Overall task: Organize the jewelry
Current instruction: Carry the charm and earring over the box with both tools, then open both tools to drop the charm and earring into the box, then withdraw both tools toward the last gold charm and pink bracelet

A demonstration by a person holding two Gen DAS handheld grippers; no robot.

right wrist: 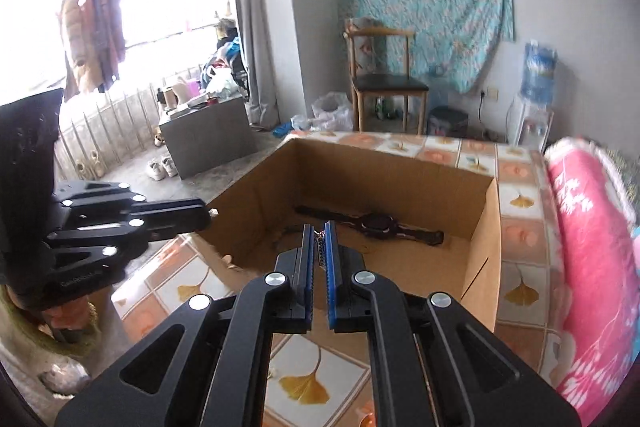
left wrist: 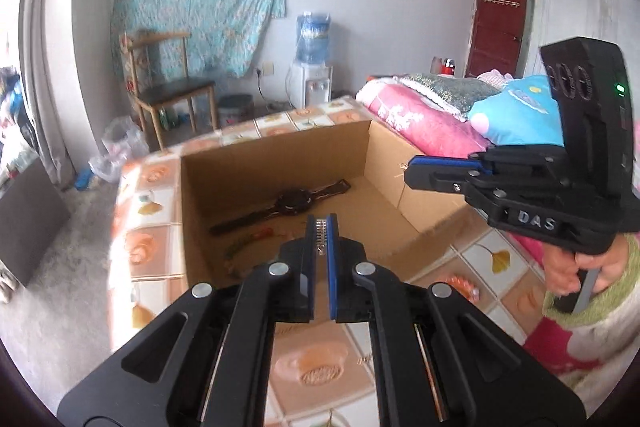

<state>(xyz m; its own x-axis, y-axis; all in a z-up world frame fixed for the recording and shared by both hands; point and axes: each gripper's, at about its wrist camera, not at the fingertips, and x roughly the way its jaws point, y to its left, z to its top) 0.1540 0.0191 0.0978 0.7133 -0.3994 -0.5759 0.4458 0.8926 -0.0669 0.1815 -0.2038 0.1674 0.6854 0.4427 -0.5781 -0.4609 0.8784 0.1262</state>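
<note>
Beyond the tips of both tools sits an open cardboard box (left wrist: 280, 163) on the worktop (left wrist: 312, 359), which is covered by a cloth printed with orange flowers and yellow ginkgo leaves. On the box floor, ahead of each hand-held gripper, lies a dark wristwatch (left wrist: 294, 203) with its strap stretched flat; nearer the left hand-held gripper some small reddish and green pieces (left wrist: 248, 241) lie on the cardboard, too blurred to name.

The left hand-held gripper (left wrist: 320, 231) has its blue-padded jaws drawn narrow, pinching a short silvery length of chain (left wrist: 320, 233) that shows between the pads near the tips. The right hand-held gripper (right wrist: 319, 241) is just as narrow, nipping a thin chain piece (right wrist: 320, 247) with a small pinkish link at the top. Whether the two pieces belong to one item I cannot tell.

From the left wrist view the right hand-held gripper appears to the right side, above the box's near right corner, with the person's hand (left wrist: 568, 267) around its handle and a green-trimmed sleeve (left wrist: 624, 291) behind it. From the right wrist view the left tool hangs to the left, beside the box's left wall.

Right of the box, a pink quilt (right wrist: 588, 227) lies folded on the bed; beyond the box stand a wooden chair (right wrist: 384, 83) and a water dispenser (right wrist: 534, 99) against the wall
</note>
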